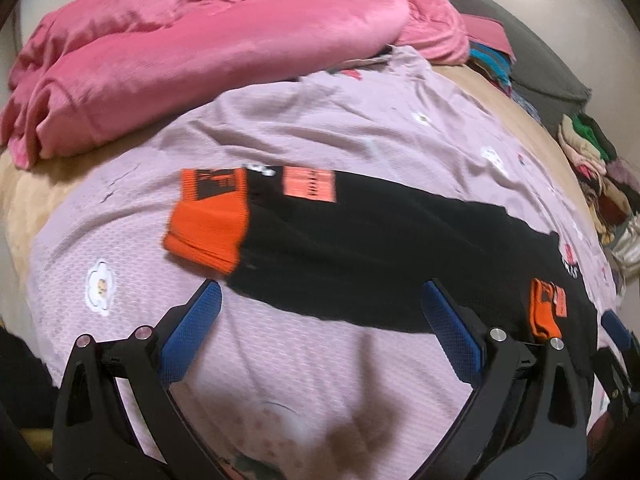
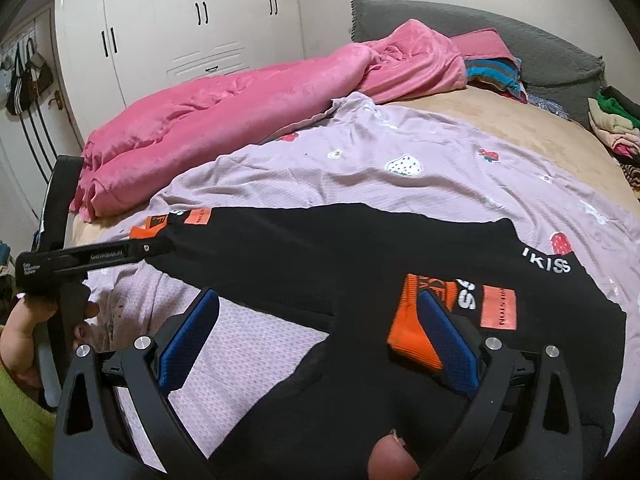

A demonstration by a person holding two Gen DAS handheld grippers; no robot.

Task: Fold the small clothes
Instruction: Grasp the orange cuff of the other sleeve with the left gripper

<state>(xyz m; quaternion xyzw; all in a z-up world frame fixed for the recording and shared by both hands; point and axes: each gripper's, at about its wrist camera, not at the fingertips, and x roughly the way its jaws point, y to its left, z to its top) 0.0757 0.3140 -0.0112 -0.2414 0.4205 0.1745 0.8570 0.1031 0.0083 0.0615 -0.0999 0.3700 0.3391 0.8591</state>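
Observation:
A black garment [image 1: 360, 248] with orange cuffs [image 1: 208, 224] lies spread on a lilac sheet [image 1: 304, 132] on the bed. It also shows in the right wrist view [image 2: 320, 256], with white lettering and an orange cuff [image 2: 416, 320]. My left gripper [image 1: 320, 320] is open and empty, hovering at the garment's near edge. My right gripper [image 2: 320, 324] is open and empty, just above the garment, its right finger beside the orange cuff. The left gripper's body [image 2: 96, 258] shows at the left of the right wrist view.
A pink blanket [image 2: 240, 120] lies bunched along the far left of the bed. A pile of clothes [image 2: 616, 128] sits at the right edge. A grey headboard cushion [image 2: 520, 44] and white wardrobes [image 2: 180, 24] stand behind.

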